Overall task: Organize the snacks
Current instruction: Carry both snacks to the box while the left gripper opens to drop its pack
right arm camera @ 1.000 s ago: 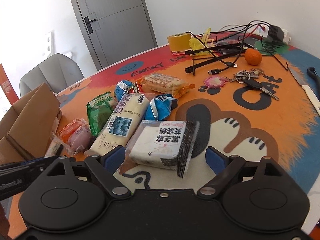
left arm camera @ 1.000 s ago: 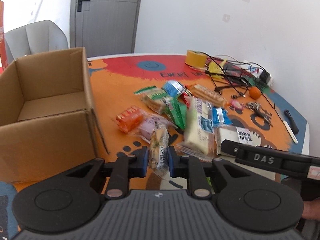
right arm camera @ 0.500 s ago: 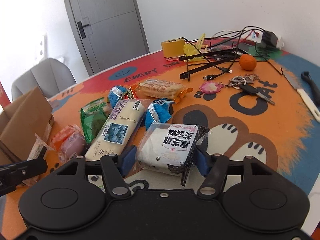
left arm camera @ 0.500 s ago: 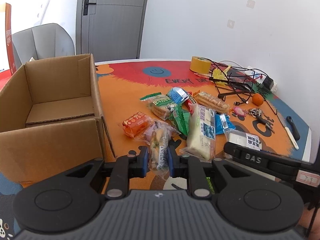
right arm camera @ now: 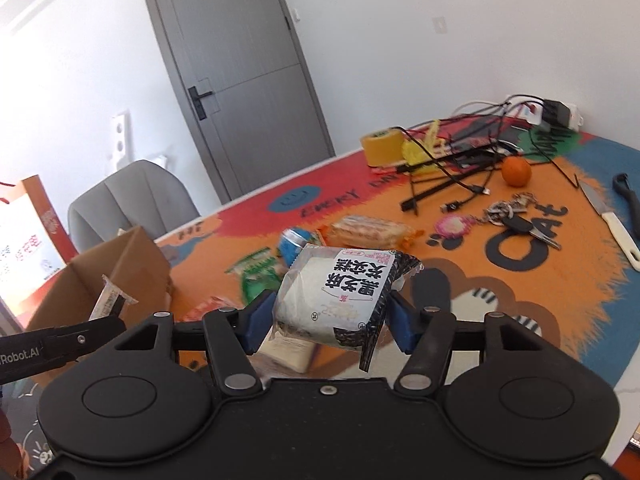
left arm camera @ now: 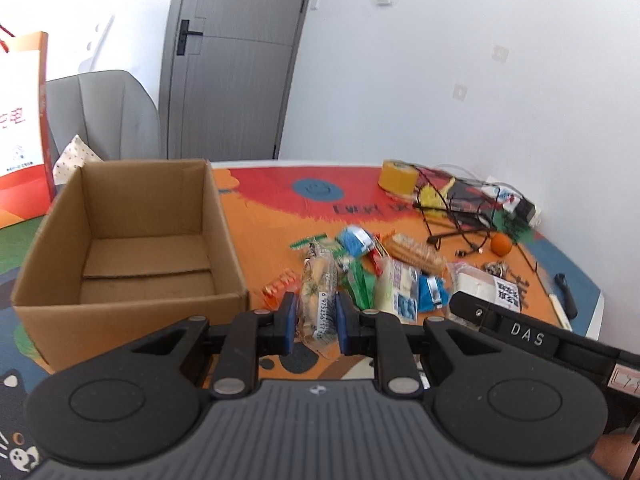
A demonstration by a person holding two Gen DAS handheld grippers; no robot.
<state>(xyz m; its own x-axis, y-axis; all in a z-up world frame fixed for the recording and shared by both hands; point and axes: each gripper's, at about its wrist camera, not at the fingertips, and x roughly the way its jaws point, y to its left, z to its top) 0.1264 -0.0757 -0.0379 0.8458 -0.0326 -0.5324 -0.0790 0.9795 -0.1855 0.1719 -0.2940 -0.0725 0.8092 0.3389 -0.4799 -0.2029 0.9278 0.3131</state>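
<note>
Cardboard box point(left arm camera: 132, 240), left of frame: nothing stowed yet. Left tool point(left arm camera: 316, 318) clenched on clear-wrapped snack point(left arm camera: 318, 300); right tool point(right arm camera: 328, 320) clenched on white rice-cake packet point(right arm camera: 340, 292), both lifted. Remaining snacks point(left arm camera: 384, 276) heaped mid-tabletop point(left arm camera: 272, 216), unsorted

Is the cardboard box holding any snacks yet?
No, the cardboard box shows only its bare floor flaps in the left wrist view.
</note>
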